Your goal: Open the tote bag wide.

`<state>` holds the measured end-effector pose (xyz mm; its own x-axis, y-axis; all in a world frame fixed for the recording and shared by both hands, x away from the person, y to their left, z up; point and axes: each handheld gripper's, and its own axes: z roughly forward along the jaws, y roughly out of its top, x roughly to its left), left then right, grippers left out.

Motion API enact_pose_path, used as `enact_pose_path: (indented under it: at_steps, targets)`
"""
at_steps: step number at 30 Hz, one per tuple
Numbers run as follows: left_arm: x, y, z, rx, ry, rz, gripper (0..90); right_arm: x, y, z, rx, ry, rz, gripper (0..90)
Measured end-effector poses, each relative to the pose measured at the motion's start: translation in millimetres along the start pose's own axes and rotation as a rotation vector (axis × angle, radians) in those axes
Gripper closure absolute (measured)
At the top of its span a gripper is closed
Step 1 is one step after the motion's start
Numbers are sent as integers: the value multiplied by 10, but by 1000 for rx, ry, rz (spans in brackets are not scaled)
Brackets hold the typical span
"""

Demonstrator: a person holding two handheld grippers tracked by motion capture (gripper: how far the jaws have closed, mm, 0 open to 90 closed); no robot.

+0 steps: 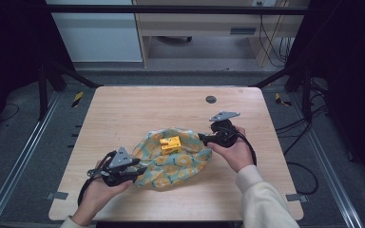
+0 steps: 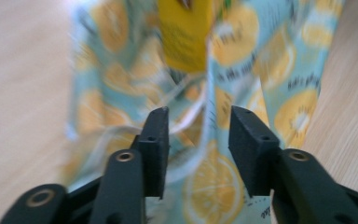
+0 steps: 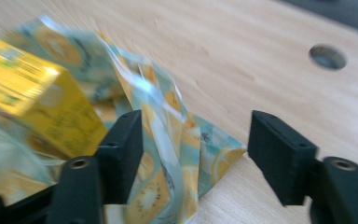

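A: While the left gripper (image 1: pixel 140 170) is hovering at the near edge of the bag (image 1: pixel 180 166), how is it standing?

B: Its jaws are gaping partway, gripping nothing, with the drawstring (image 2: pixel 205 126) lying between them.

A: And the bag?

B: It is lying crumpled mid-surface (image 1: pixel 138 109), soft cloth printed with lemon slices, with a yellow box (image 1: pixel 170 144) sitting on top.

A: The right gripper (image 1: pixel 203 138)?

B: It is spreading wide, its jaws straddling the bag's far corner (image 3: pixel 214 158) without pinching it.
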<state>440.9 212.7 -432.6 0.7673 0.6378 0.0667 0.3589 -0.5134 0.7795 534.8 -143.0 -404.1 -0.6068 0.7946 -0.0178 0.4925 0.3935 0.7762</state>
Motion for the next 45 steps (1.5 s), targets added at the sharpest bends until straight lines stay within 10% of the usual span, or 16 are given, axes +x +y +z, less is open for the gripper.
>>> enact_pose_path:
  at_steps: [10, 20, 28, 34, 45]
  targets:
    - [391, 302, 10, -25, 101, -3, 462, 407, -116, -495, -58, 81, -54, 224]
    - [666, 352, 481, 41, 79, -37, 400, 686, -303, -301, -20, 140, -117, 218]
    - [697, 277, 703, 154, 48, -21, 619, 705, -410, -138, 36, 165, -135, 595]
    - [669, 320, 646, 92, 61, -37, 881, 646, -454, -159, 77, 193, -132, 853]
    - [711, 185, 714, 114, 117, -55, 891, 541, -689, -126, 146, 195, -123, 900]
